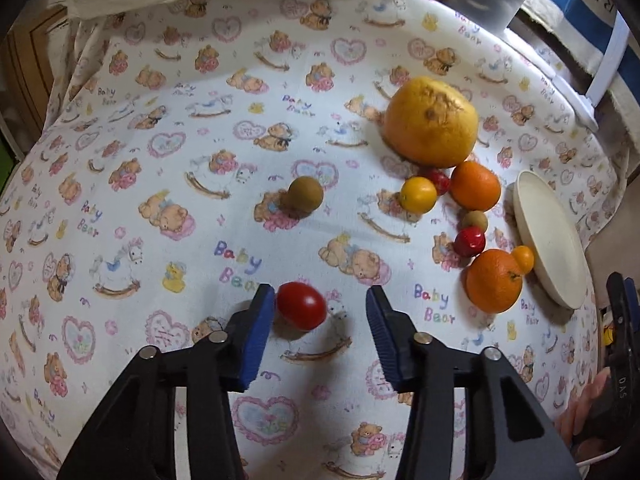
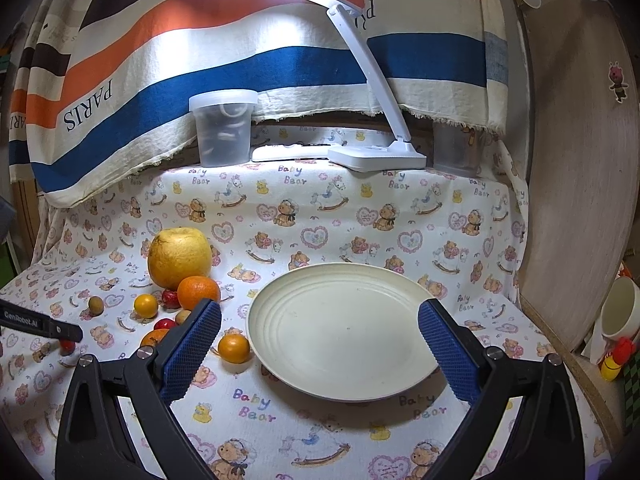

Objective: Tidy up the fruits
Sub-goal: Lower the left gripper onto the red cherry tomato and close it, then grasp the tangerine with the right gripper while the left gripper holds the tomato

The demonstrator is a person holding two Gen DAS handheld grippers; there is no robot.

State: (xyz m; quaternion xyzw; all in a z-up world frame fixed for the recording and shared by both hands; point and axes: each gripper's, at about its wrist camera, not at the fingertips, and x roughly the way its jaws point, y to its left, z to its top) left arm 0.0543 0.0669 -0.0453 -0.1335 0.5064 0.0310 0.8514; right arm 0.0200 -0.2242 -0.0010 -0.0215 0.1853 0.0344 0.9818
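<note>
Seemingly three red fruits [image 1: 301, 305], one plate [image 2: 344, 328].

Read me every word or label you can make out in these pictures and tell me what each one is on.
"Baby Bear": repeated on the printed tablecloth.
"PARIS": on the striped cloth hanging behind.
"GenRobot.AI": on the left gripper, seen from the right wrist view.
"DAS": on a black part at the left view's edge.
Other lettering on the striped cloth is cut off, unreadable.

Red tomato [image 1: 301, 305]; cream plate [image 2: 344, 324]; teddy-print cloth [image 1: 168, 184] (pastel); blue-padded black tool [image 1: 320, 332].
</note>
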